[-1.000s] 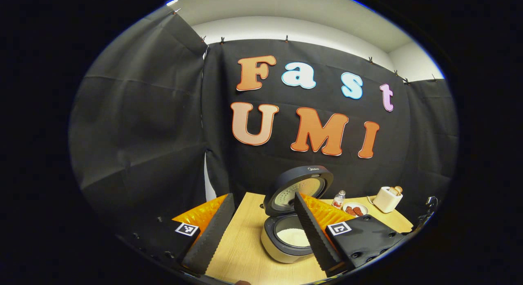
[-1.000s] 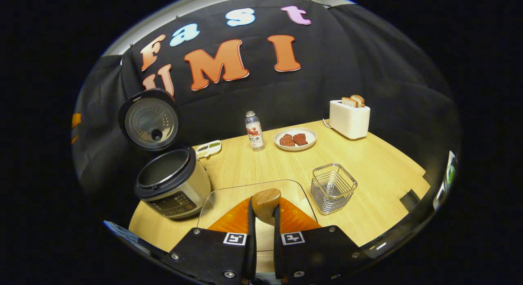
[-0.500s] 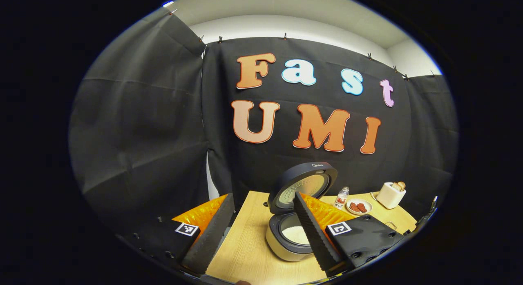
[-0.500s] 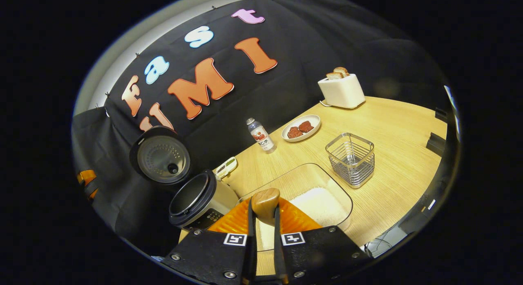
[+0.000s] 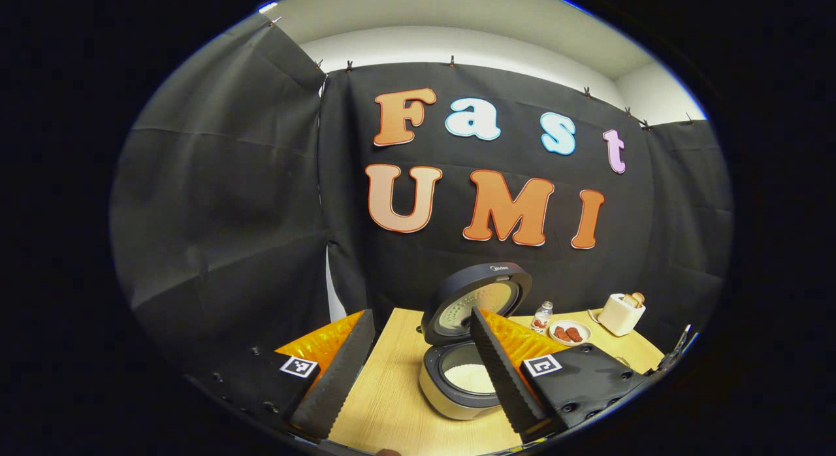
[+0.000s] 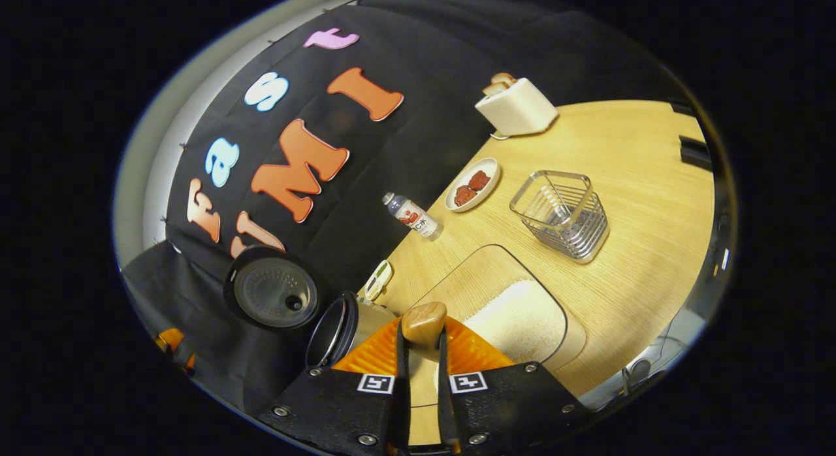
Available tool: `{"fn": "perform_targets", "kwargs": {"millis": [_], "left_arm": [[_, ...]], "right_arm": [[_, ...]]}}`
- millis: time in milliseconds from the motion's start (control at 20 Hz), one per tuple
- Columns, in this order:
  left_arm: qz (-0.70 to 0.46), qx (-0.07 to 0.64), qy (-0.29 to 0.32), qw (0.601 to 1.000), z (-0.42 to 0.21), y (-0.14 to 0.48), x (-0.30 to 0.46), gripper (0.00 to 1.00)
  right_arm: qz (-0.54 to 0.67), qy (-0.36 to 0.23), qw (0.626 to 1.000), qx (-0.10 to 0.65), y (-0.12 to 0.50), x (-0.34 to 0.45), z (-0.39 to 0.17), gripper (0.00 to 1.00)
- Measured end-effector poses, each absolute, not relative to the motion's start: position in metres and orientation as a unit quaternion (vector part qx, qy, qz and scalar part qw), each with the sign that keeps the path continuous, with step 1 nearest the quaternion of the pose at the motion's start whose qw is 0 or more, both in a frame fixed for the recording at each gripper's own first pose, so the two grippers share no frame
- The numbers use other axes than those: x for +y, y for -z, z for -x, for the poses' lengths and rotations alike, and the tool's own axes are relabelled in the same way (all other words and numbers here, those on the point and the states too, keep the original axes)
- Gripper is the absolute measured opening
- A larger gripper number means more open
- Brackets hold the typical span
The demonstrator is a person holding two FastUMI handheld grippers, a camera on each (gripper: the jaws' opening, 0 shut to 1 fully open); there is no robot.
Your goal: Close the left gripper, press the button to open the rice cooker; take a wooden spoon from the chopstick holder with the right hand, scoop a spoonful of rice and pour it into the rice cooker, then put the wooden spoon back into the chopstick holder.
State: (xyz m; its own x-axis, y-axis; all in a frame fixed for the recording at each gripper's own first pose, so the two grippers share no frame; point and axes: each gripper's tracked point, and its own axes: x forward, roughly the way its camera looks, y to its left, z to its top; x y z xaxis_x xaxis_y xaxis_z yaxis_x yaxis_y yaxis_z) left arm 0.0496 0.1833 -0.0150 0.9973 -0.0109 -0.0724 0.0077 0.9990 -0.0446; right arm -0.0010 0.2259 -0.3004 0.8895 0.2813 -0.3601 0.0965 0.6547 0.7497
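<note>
The rice cooker (image 5: 457, 390) stands open on the table, its lid (image 5: 477, 298) raised and white rice in the pot. My left gripper (image 5: 420, 319) hovers open in front of it, holding nothing. In the right gripper view, my right gripper (image 6: 422, 335) is shut on the wooden spoon (image 6: 424, 321), whose rounded wooden end sticks up between the fingers. This view is strongly tilted. Just beyond the fingers lies a clear tray of rice (image 6: 522, 319). The rice cooker (image 6: 339, 325) and its lid (image 6: 274, 293) are to the left. The wire chopstick holder (image 6: 562, 211) stands farther right, nothing in it.
On the wooden table (image 6: 640, 175) stand a small bottle (image 6: 411, 215), a plate with two brown pieces (image 6: 473, 185) and a white toaster with bread (image 6: 516, 106). A small white tray (image 6: 377, 281) lies behind the cooker. Black cloth closes off the back.
The right gripper has rolled with the spoon, so its view tilts more and the rice tray now shows its rice. The left gripper has barely moved.
</note>
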Motion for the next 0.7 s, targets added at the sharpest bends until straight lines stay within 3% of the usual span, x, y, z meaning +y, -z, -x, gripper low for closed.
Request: {"fn": "perform_targets", "kwargs": {"millis": [350, 700], "left_arm": [[0.013, 0.031, 0.004, 0.999, -0.051, 0.009, 0.173, 0.96], [0.015, 0.026, 0.001, 1.0, -0.052, 0.006, 0.171, 1.0]], "right_arm": [[-0.453, -0.064, 0.855, 0.244, 0.301, 0.236, -0.002, 0.17], [-0.546, -0.057, 0.798, 0.248, 0.3, 0.229, -0.009, 0.16]]}}
